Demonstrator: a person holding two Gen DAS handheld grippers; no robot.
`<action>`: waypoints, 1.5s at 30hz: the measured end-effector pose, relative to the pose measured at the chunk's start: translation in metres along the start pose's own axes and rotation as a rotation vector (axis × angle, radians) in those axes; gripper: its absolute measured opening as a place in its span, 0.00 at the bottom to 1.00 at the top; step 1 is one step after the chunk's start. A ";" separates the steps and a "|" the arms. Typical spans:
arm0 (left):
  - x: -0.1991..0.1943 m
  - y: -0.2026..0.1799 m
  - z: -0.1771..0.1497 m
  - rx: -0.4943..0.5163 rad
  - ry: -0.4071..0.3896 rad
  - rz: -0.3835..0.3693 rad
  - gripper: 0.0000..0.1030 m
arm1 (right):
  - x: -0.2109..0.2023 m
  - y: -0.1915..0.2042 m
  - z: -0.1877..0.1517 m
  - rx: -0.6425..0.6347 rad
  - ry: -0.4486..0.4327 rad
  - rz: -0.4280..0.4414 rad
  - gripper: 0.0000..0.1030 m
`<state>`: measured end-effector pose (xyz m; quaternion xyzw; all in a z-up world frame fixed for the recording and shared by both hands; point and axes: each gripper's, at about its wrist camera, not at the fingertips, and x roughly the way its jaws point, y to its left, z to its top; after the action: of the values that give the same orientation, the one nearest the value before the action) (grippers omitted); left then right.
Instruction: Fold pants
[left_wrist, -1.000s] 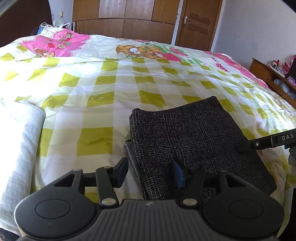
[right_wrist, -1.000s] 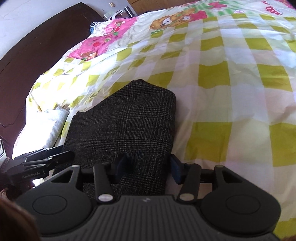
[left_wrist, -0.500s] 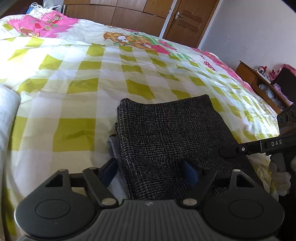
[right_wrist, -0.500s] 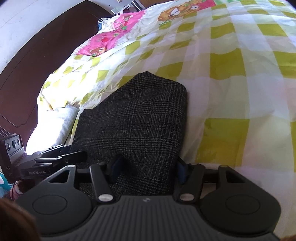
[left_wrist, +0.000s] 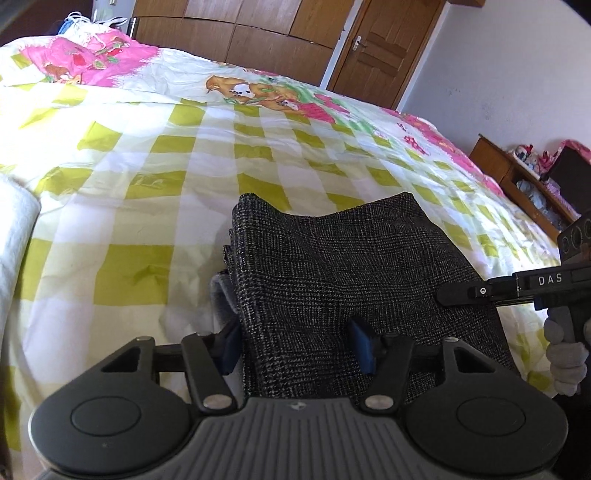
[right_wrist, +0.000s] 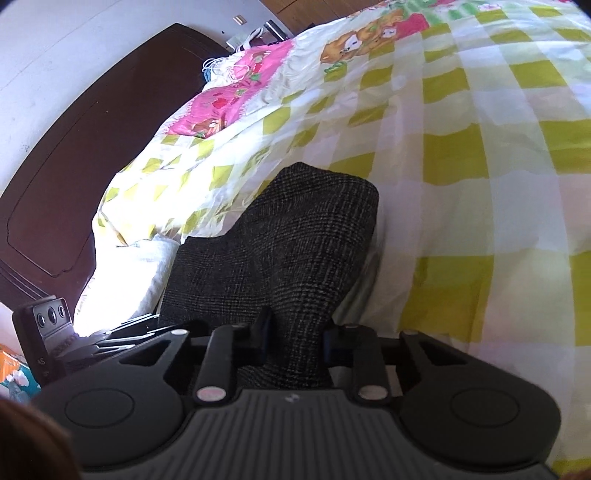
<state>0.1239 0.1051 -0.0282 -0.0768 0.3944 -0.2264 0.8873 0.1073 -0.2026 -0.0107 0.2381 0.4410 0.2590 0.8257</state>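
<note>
I see the folded dark pants (left_wrist: 343, 273) lying on the green-checked bedspread (left_wrist: 155, 184), near its close edge, with a white towel (left_wrist: 14, 221) off at nine o'clock. My left gripper (left_wrist: 295, 345) straddles the bundle's near left corner, jaws closing, both blue pads against the cloth. My right gripper (right_wrist: 295, 339) is narrowing on the right corner, which bunches up between its pads. A wooden door (left_wrist: 380, 48) stands at one o'clock.
</note>
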 end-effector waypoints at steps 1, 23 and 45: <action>0.004 0.002 0.001 -0.004 0.006 -0.002 0.69 | 0.002 -0.003 0.000 0.006 0.005 -0.002 0.26; -0.001 -0.027 0.012 -0.031 -0.028 -0.088 0.58 | -0.007 0.000 0.012 0.050 -0.014 -0.023 0.24; 0.015 -0.068 0.034 0.140 -0.054 0.018 0.60 | -0.060 -0.059 0.034 0.036 -0.106 -0.272 0.37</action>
<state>0.1350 0.0363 0.0060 -0.0169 0.3544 -0.2432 0.9028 0.1203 -0.2910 0.0059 0.2042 0.4294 0.1240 0.8709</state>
